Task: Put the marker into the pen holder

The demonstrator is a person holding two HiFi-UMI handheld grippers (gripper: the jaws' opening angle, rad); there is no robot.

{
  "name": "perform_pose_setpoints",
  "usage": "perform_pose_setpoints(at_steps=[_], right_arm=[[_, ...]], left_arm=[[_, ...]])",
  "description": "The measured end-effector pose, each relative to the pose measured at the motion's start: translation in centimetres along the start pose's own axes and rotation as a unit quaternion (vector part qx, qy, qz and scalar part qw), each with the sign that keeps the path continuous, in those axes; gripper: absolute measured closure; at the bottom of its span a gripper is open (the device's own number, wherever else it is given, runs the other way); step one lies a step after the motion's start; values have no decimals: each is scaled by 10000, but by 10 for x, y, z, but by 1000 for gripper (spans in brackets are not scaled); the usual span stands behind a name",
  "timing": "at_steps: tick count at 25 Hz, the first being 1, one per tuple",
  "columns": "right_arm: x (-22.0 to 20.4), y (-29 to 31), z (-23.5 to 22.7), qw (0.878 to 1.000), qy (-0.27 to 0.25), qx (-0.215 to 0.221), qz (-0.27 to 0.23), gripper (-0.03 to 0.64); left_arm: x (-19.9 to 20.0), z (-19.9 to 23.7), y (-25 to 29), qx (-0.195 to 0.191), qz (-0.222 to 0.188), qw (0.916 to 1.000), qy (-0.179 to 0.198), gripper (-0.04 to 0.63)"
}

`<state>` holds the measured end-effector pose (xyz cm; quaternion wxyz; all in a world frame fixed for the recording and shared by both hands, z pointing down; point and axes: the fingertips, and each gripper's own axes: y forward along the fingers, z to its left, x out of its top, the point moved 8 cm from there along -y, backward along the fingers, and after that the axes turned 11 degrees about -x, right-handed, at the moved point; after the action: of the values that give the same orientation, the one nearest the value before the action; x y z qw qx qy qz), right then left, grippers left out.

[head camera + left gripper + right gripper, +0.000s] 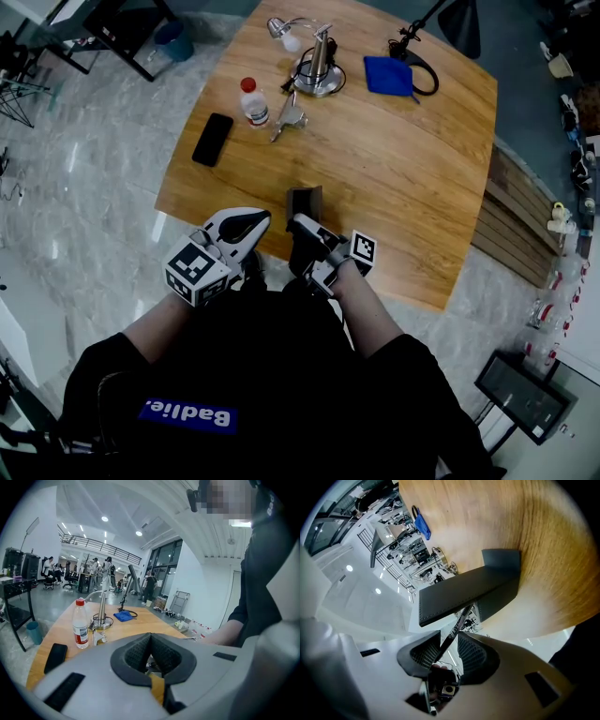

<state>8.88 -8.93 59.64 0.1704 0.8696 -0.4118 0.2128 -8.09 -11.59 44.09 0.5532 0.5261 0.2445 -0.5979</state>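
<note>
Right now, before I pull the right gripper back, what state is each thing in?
pen holder: upright.
marker: far end in the pen holder, between the parted fingers.
right gripper: open.
left gripper: shut, empty.
bottle: upright, capped.
phone: flat, screen dark.

The pen holder is a dark, box-shaped cup with flat walls and a stitched rim. It stands upright on the wooden table, close to the edge nearest me. The marker is a thin dark stick with white lettering along its barrel. It slants from between the parted jaws of my right gripper up to the holder's rim, where its far end disappears from sight. It lies closer to one pad, with a clear gap beside the other.
</note>
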Motion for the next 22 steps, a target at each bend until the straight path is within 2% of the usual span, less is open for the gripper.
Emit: perform_pose_setpoints(at_steps=[6,16,22], right_arm=[[-4,-2,10,9999,-37,129,-26,517],[3,6,-2,9992,94,280,-260,511],[1,2,-6,9934,466,831,-637,505]], left_arm=[[-2,-2,-1,-35,-14,10000,18,586],[-4,-8,-9,-66,43,9999,95,588],[-6,-7,-16,-52,101,9999,75,588]])
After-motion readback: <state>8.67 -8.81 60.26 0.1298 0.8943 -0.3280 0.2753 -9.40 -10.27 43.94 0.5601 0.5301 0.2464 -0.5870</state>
